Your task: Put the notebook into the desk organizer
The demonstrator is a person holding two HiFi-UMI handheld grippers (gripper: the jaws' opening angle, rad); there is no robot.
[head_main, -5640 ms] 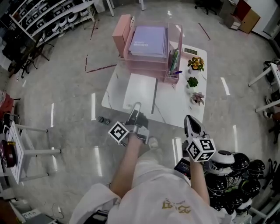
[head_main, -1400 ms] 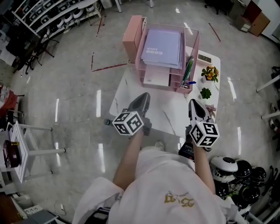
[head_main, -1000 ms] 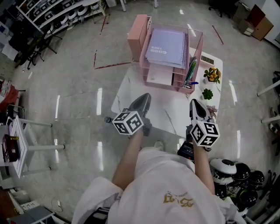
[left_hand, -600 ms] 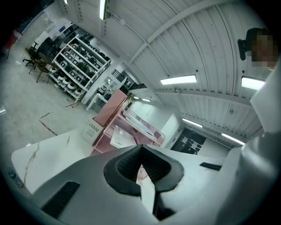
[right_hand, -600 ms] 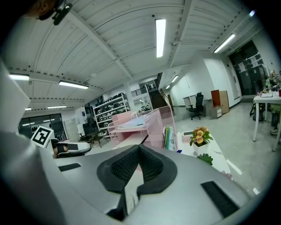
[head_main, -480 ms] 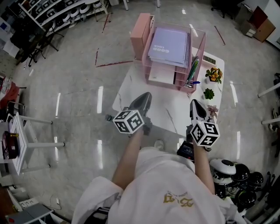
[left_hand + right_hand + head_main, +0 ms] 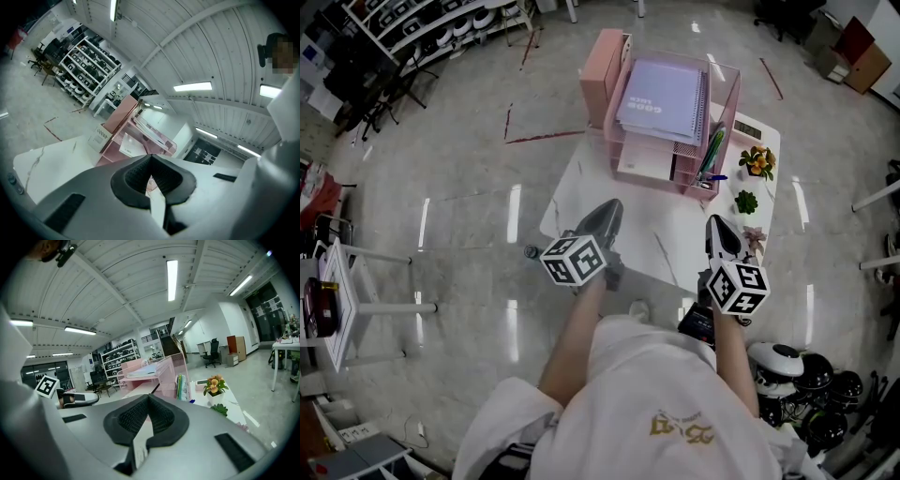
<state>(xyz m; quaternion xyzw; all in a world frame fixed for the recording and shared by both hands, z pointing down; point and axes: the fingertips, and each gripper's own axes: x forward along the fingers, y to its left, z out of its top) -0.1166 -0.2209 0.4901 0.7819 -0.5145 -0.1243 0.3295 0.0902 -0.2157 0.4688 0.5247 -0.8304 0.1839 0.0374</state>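
A pink desk organizer (image 7: 609,122) stands at the far end of the white table (image 7: 675,234). A lavender spiral notebook (image 7: 661,89) lies flat on its top tier. A white booklet (image 7: 639,161) rests in the lower tray. My left gripper (image 7: 607,208) hovers over the table's near left edge, shut and empty. My right gripper (image 7: 715,223) is shut and empty too, over the near right edge. The left gripper view looks past the left gripper (image 7: 151,157) at the organizer (image 7: 136,136). Beyond the right gripper (image 7: 149,397), its own view shows the organizer (image 7: 159,369) from the side.
Pens (image 7: 708,155) stand in the organizer's right compartment. Small potted plants (image 7: 755,159) (image 7: 743,200) and a pale flat device (image 7: 748,125) line the table's right side. Helmets (image 7: 806,375) sit on the floor at right, a white side table (image 7: 337,300) at left.
The white booklet lay on the table at my left gripper's tip 5.6 s ago; it now sits in the lower tray. Both grippers have drawn back and have held still over the last second.
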